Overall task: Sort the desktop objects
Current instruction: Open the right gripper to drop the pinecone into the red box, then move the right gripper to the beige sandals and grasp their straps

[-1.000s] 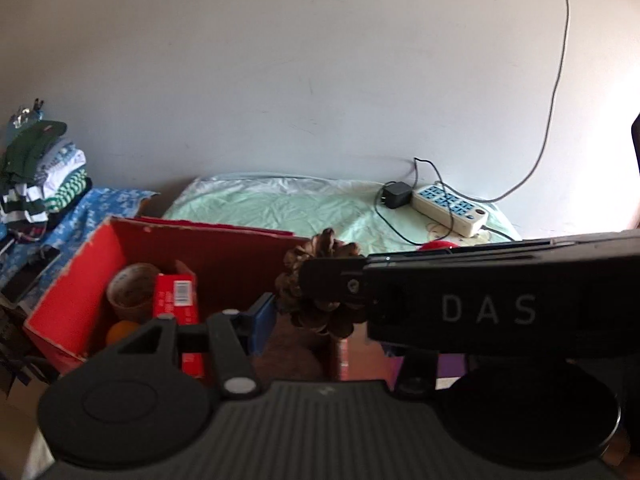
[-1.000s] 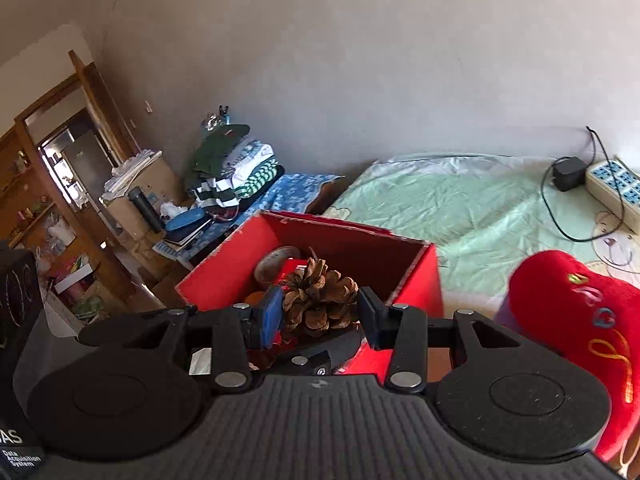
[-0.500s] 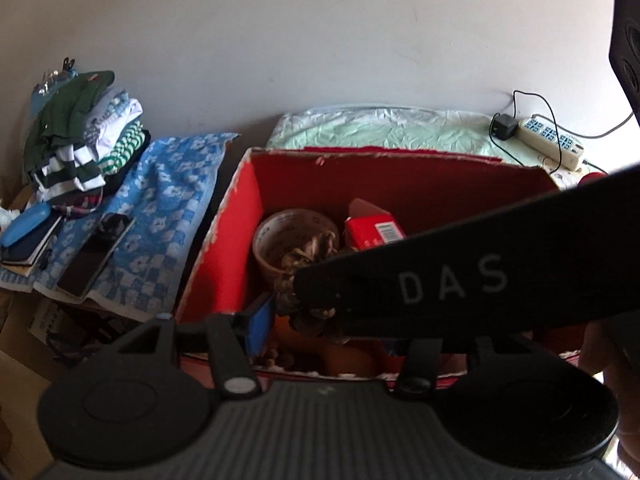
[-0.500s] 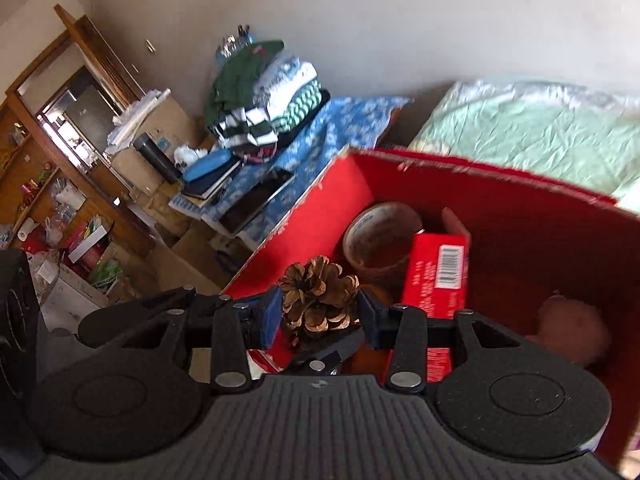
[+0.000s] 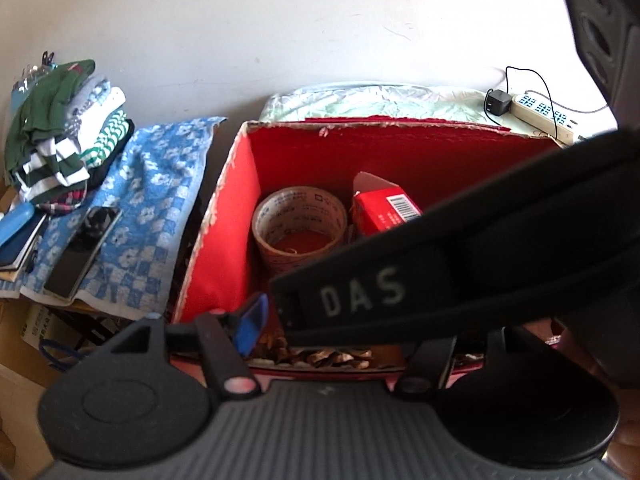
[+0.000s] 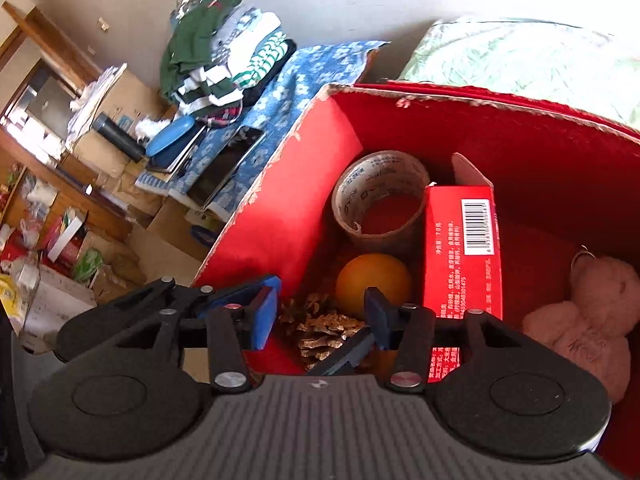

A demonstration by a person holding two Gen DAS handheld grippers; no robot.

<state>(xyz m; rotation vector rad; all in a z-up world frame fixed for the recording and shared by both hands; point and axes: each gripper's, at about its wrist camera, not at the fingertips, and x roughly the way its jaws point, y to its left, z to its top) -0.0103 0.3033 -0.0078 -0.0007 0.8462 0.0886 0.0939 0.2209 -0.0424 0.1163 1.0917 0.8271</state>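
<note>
Red cardboard walls frame the scene: an open red box [image 6: 280, 216] stands beside a blue flowered cloth [image 6: 312, 68] on its left and a pale green sheet [image 6: 520, 56] on its far side. Both tools point down into it. The right gripper [image 6: 324, 312] has its jaws opening, and the pine cone [image 6: 324, 328] lies between its blue pads [image 6: 264, 316], low on the box floor at the near left corner, with visible gaps on either side, so neither pad presses it. The left gripper [image 5: 332, 328] is also opening; only its left blue pad [image 5: 250, 322] shows in its own view, because a black body marked "DAS" [image 5: 400, 284] crosses in front and hides the other finger, and brown scales of the pine cone [image 5: 320, 356] show below it. In the box, an orange [image 6: 374, 280] sits just beyond the cone, a tape roll [image 6: 380, 200] stands farther back, a red carton with a barcode [image 6: 464, 256] lies to their right, and a pink plush bear [image 6: 588, 312] rests at the right side. A pile of folded clothes [image 6: 216, 56] and a dark tablet [image 6: 228, 168] lie on the blue cloth, and a power strip [image 5: 544, 110] sits far right.
</note>
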